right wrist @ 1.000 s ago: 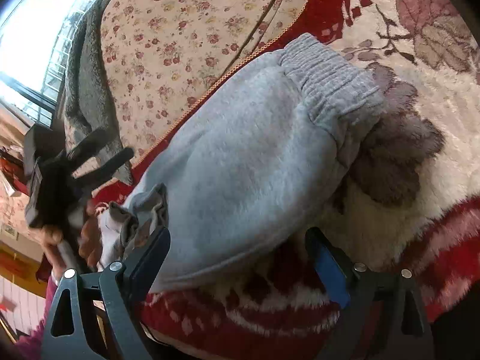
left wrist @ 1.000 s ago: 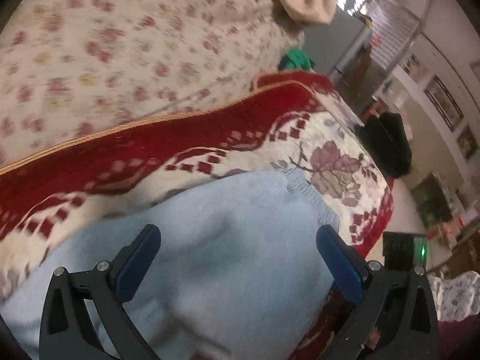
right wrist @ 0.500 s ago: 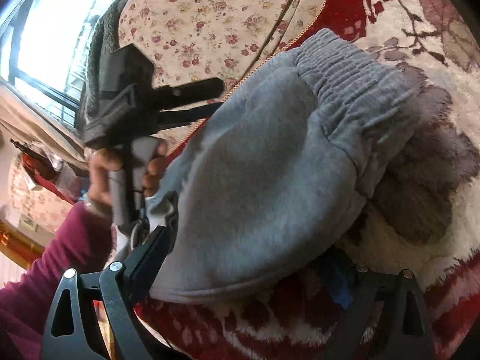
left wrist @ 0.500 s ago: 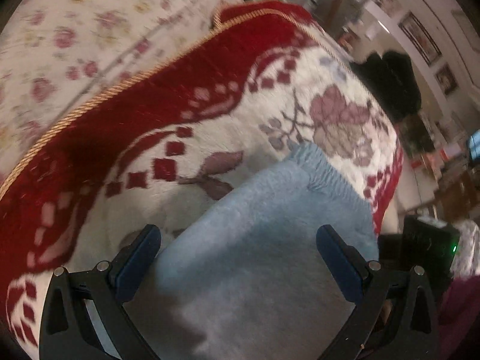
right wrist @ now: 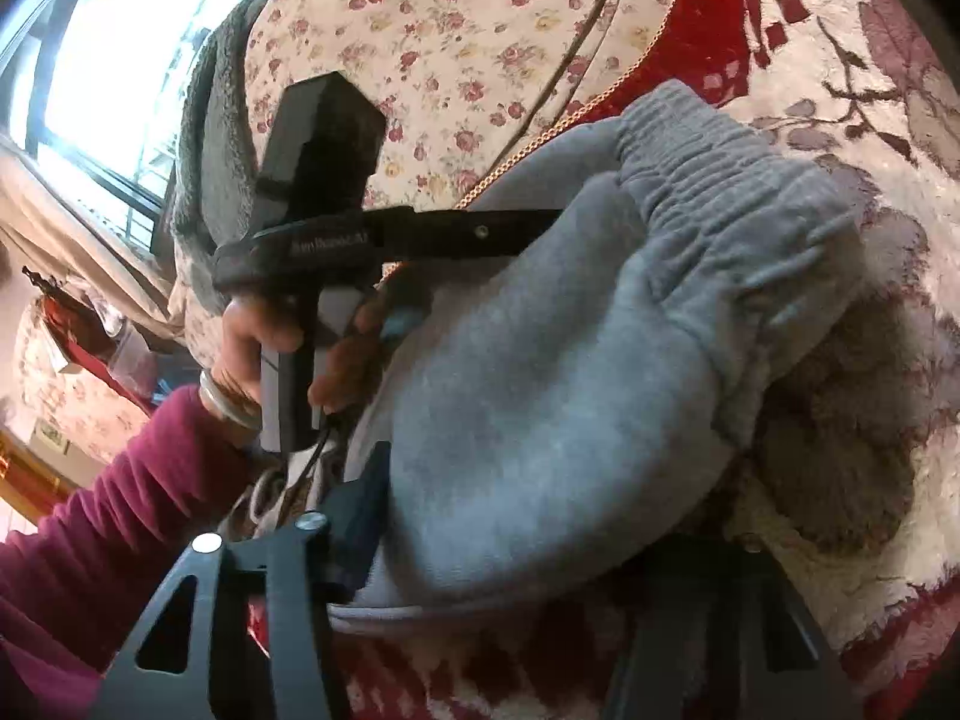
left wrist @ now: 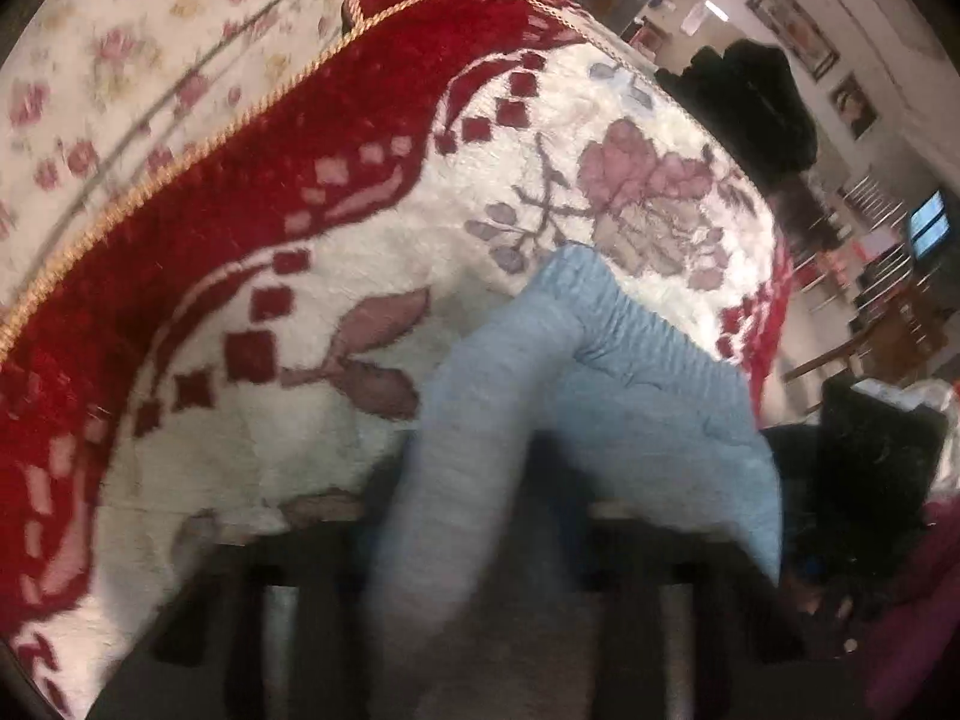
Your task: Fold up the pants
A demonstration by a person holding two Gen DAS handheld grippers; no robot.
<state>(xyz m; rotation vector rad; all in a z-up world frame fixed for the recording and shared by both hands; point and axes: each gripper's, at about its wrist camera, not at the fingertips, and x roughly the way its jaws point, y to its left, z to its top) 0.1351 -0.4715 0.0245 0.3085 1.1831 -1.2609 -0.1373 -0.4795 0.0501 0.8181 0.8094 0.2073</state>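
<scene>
Grey fleece pants [right wrist: 570,372] lie bunched on a red and cream floral blanket [right wrist: 870,90], elastic waistband [right wrist: 720,150] toward the far side. In the left wrist view the pants [left wrist: 600,420] fill the lower centre and a fold of cloth hides my left gripper [left wrist: 468,588]. From the right wrist view the left gripper [right wrist: 540,222] reaches sideways with its fingers against the cloth near the waistband, and looks shut on it. My right gripper [right wrist: 528,546] straddles the near edge of the pants; its jaws stand closer together, with cloth between them.
A floral sofa back [right wrist: 468,30] rises behind the blanket. A grey throw [right wrist: 210,138] hangs at its left by a bright window. A gold cord edge [left wrist: 180,162] borders the blanket. Dark furniture and a black bag [left wrist: 756,102] stand beyond the blanket's right side.
My left gripper moved onto the pants near the waistband and a fold of cloth now rises over its fingers. My right gripper's jaws narrowed around the near edge.
</scene>
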